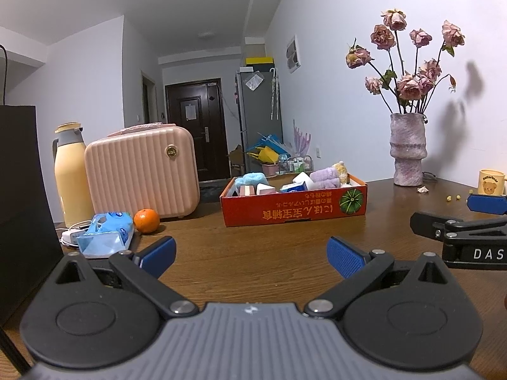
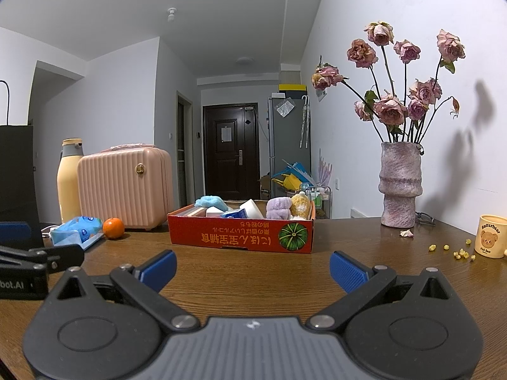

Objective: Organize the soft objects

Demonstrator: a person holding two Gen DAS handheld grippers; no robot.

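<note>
A red cardboard box (image 1: 294, 210) (image 2: 240, 234) stands mid-table and holds soft things: a blue fluffy cloth (image 1: 255, 178) (image 2: 210, 202), a purple rolled towel (image 1: 326, 178) (image 2: 279, 208), a yellow knitted item (image 2: 301, 205), sponges and small packs. A blue tissue pack (image 1: 106, 233) (image 2: 77, 228) lies on the table to the left of the box. My left gripper (image 1: 252, 255) is open and empty, low over the table in front of the box. My right gripper (image 2: 253, 270) is open and empty, beside it on the right.
A pink case (image 1: 142, 172) (image 2: 125, 185), a yellow thermos (image 1: 71, 174) and an orange (image 1: 146, 220) (image 2: 113, 228) stand at the left. A vase of dried roses (image 1: 407, 148) (image 2: 400, 183) and a bear mug (image 2: 491, 236) stand at the right. Yellow crumbs (image 2: 456, 251) lie near the mug.
</note>
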